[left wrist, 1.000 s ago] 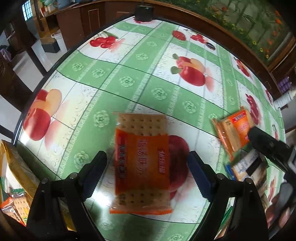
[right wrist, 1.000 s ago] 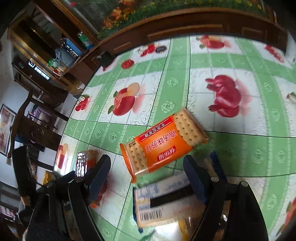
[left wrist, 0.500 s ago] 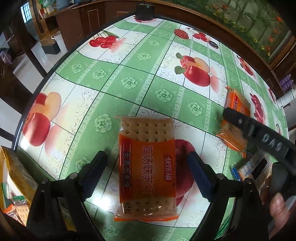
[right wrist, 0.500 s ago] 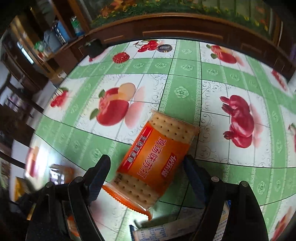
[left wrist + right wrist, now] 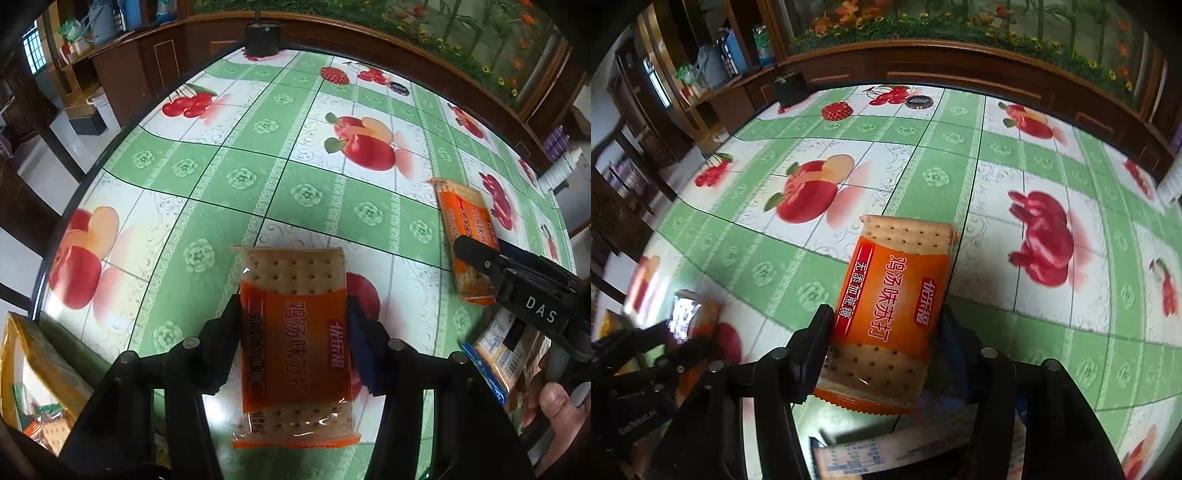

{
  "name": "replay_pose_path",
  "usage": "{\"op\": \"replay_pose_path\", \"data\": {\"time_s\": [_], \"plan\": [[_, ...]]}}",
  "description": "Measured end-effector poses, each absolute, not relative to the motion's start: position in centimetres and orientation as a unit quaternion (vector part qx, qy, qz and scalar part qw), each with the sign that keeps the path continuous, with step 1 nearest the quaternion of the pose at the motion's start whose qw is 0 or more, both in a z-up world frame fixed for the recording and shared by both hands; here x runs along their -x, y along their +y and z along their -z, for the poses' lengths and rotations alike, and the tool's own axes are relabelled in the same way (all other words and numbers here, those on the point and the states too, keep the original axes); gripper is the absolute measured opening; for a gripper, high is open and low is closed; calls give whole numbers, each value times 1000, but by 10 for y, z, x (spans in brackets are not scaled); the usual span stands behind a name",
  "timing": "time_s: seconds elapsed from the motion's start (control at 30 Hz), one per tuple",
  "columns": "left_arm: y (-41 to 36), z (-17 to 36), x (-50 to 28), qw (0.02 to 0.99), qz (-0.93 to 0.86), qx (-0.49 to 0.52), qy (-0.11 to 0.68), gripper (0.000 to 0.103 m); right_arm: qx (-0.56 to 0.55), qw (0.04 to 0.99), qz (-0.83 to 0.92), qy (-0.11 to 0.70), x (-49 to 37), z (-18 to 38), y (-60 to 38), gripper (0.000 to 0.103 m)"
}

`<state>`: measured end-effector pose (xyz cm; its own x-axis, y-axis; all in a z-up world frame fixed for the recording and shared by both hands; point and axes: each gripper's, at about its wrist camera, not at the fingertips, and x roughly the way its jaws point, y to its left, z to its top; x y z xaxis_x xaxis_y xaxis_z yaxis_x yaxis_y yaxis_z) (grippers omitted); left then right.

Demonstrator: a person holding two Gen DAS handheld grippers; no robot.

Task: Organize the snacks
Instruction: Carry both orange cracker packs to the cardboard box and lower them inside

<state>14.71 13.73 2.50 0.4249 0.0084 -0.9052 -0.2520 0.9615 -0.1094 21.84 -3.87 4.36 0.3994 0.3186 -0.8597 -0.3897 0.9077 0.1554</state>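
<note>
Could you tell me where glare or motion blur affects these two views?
Left wrist view: sharp, with window glare on the tablecloth beside the cracker pack. Right wrist view: edges smeared by motion, glare washing out the far pack.

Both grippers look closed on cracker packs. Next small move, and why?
Probably lift both packs a little off the tablecloth before carrying them anywhere. The left gripper has its jaws pressed on the sides of its orange cracker pack, and the right gripper on the second orange cracker pack. Where they should go isn't clear from these views.
</note>
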Motion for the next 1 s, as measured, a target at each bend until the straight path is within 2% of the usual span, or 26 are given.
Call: {"op": "replay_pose_path", "data": {"time_s": [0.4,0.7,0.73,0.83,0.87,1.0], "plan": [[130,-72,-119,856,-55,124,500,56,6,842,-251,478,-182,-84,-49,52],[128,-79,-90,856,-38,127,500,56,40,817,-248,519,-155,-64,-52,52],[127,-79,-88,855,-37,128,501,56,35,817,-249,518,-155,-64,-52,54],[127,-79,-83,854,-33,128,503,56,48,817,-234,525,-159,-65,-46,76],[127,-79,-82,854,-32,128,502,56,59,815,-232,527,-161,-64,-41,79],[127,-82,-76,856,-29,127,500,56,111,813,-223,527,-162,-55,-21,78]]}}
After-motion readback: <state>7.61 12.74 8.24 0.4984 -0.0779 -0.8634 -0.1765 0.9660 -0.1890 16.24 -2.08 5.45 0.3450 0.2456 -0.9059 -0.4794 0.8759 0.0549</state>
